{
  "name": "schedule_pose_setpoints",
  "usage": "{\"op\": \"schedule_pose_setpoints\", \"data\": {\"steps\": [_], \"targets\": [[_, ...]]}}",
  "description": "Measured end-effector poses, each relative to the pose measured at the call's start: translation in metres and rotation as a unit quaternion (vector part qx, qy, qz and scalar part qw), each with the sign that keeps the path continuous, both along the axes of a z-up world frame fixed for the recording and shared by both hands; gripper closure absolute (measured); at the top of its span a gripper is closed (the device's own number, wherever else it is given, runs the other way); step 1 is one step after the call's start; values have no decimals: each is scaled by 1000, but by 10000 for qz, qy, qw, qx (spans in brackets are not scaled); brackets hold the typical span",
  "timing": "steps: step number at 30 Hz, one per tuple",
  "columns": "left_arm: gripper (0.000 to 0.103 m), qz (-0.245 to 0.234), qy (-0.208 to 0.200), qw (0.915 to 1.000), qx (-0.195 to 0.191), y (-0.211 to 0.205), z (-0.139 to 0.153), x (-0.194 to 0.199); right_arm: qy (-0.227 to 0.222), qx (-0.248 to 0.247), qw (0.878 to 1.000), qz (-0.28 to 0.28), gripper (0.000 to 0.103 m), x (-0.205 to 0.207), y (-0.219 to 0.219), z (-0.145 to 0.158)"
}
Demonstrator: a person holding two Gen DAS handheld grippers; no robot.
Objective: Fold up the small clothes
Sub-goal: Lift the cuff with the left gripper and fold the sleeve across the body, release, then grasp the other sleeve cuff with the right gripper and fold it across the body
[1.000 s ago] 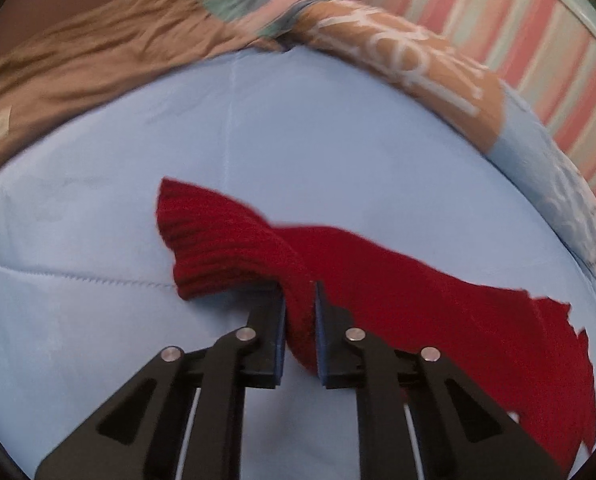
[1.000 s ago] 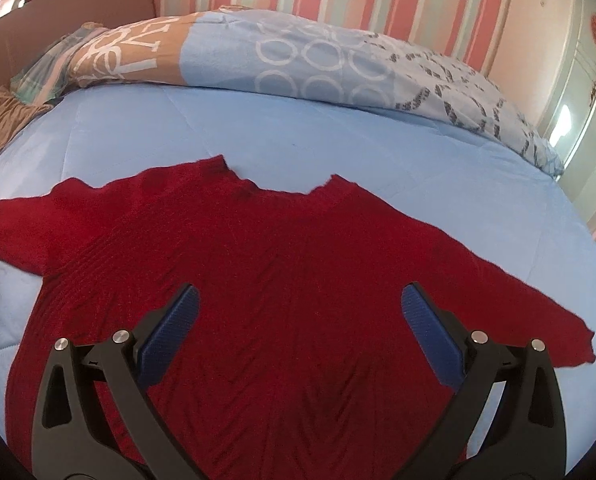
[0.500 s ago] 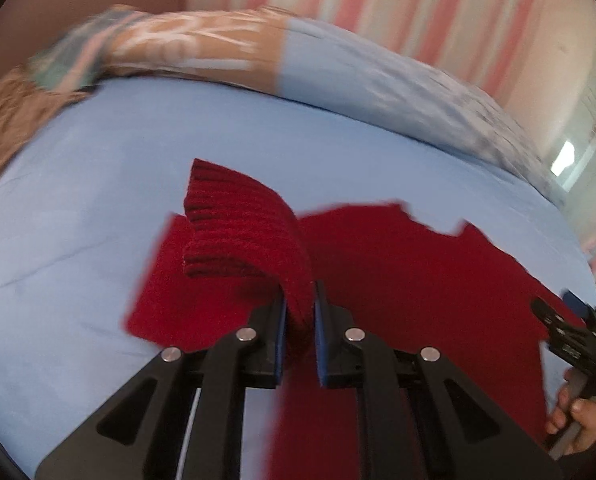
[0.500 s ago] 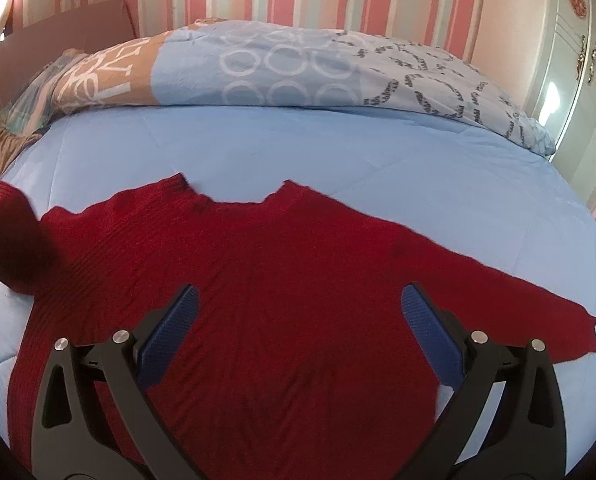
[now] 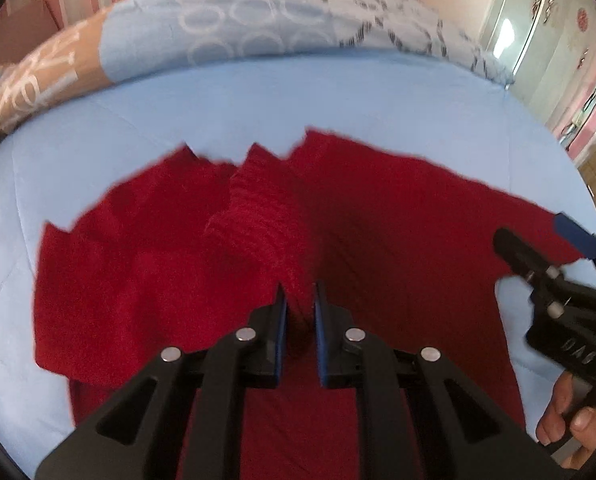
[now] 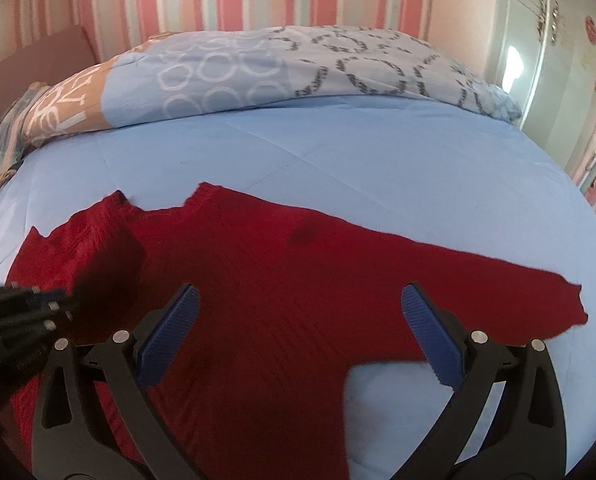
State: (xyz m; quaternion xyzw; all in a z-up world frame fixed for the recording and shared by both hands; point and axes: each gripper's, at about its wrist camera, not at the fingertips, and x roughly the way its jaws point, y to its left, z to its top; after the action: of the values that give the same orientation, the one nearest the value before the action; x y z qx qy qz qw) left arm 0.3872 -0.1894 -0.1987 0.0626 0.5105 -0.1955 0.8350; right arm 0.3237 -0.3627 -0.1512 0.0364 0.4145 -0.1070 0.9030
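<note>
Red sweater flat, neckline toward pillows, sleeves spread sideways across bed

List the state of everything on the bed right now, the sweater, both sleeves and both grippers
red sweater: lying flat on the blue bedspread, partly folded.
left sleeve: lifted and carried in over the body.
right sleeve: spread out flat, not yet folded.
left gripper: shut on the left sleeve.
right gripper: open, empty, above the sweater.
patterned duvet: bunched at the bed's far edge.

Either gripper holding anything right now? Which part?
The left gripper is shut on the red sweater, pinching its left sleeve near the cuff. The right gripper is open, holding nothing.
</note>
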Motion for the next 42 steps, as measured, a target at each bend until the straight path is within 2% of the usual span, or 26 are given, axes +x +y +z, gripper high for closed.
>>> {"op": "schedule_pose_setpoints", "data": {"steps": [7, 9, 10, 11, 15, 24, 27, 29, 30, 32, 34, 35, 38, 42], "targets": [[83, 50, 203, 9996, 212, 3, -23, 4, 90, 100, 9999, -45, 3, -3, -6, -4], [64, 93, 158, 9997, 186, 8, -21, 2, 138, 97, 9999, -7, 3, -2, -4, -7], [45, 77, 110, 9998, 119, 13, -20, 2, 159, 86, 9998, 11, 3, -3, -2, -8], [39, 22, 47, 10000, 26, 16, -21, -12, 199, 68, 9998, 23, 3, -3, -1, -11], [39, -46, -169, 9998, 39, 26, -16, -25, 294, 109, 9995, 60, 3, -3, 4, -18], [39, 489, -238, 9980, 336, 79, -18, -33, 667, 404, 9949, 634, 5, -1, 42, -36], [39, 574, -189, 9974, 388, 91, -21, -36, 876, 597, 9905, 870, 17, 3, 53, -50], [39, 610, -211, 9971, 400, 98, -19, -39, 969, 819, 9874, 942, 34, 6, 55, -58], [39, 627, -244, 9969, 416, 100, -18, -40, 1042, 880, 9862, 940, 37, 8, 56, -62], [39, 676, -354, 9962, 416, 106, -13, -41, 1196, 1063, 9827, 932, 53, 13, 56, -70], [39, 746, -446, 9954, 404, 112, -8, -41, 1211, 1218, 9804, 960, 64, 13, 57, -72], [39, 783, -482, 9950, 392, 115, -6, -39, 1208, 1146, 9812, 976, 73, 14, 59, -71], [39, 895, -549, 9938, 360, 123, 0, -37, 1084, 982, 9836, 1054, 86, 13, 63, -62], [39, 1048, -670, 9916, 347, 134, 13, -33, 555, 397, 9905, 1192, 90, 19, 64, -30]]}}
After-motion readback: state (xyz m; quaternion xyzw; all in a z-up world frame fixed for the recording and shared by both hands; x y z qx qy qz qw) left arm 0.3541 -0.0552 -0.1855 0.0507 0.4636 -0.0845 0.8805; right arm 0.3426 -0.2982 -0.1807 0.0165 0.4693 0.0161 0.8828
